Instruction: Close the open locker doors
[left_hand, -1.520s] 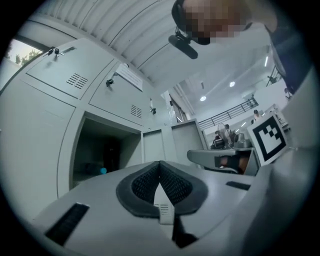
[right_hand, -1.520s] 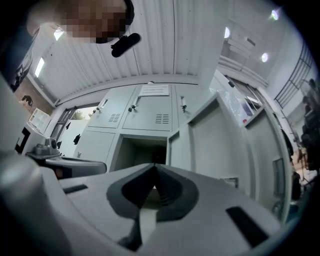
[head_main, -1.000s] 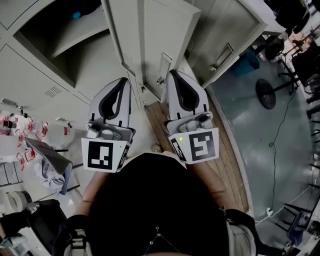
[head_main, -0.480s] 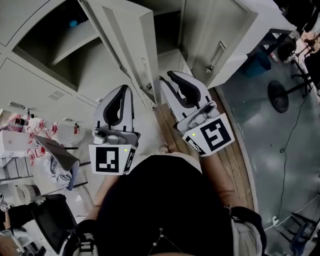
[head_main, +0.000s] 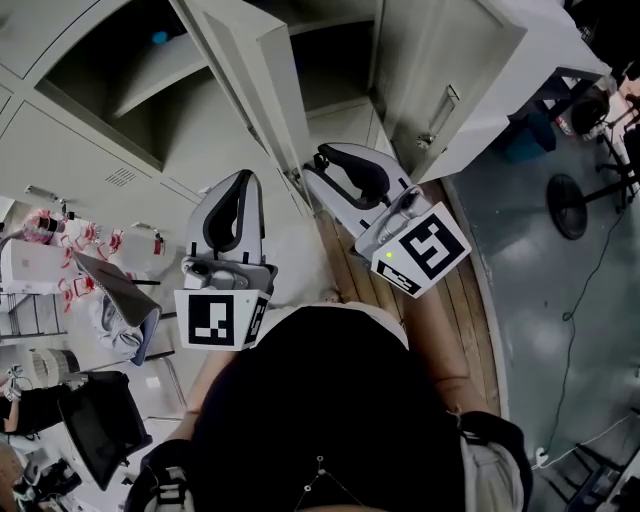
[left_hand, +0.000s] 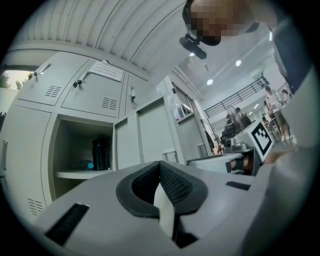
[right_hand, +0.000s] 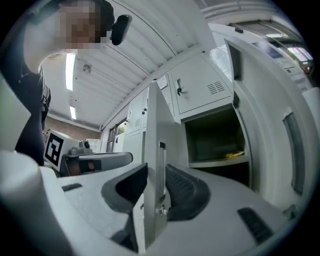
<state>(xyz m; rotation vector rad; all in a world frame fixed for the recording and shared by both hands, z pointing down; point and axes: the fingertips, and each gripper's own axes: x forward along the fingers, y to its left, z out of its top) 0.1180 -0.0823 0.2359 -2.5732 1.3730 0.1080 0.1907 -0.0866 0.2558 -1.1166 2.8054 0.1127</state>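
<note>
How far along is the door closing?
Barely begun: nothing open looks closed yet. In hand: the right tool straddles the middle locker door at its edge, its jaws having just been opening. To do: swing that door shut, then the right locker door.

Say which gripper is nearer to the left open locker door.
Right. The right gripper, jaws just opening, straddles the door edge; the left gripper stands apart beside it.

Edge of locker door (right_hand: 152, 120) between right claw's (right_hand: 156, 170) jaws, left claw (head_main: 238, 182) just leftward
</note>
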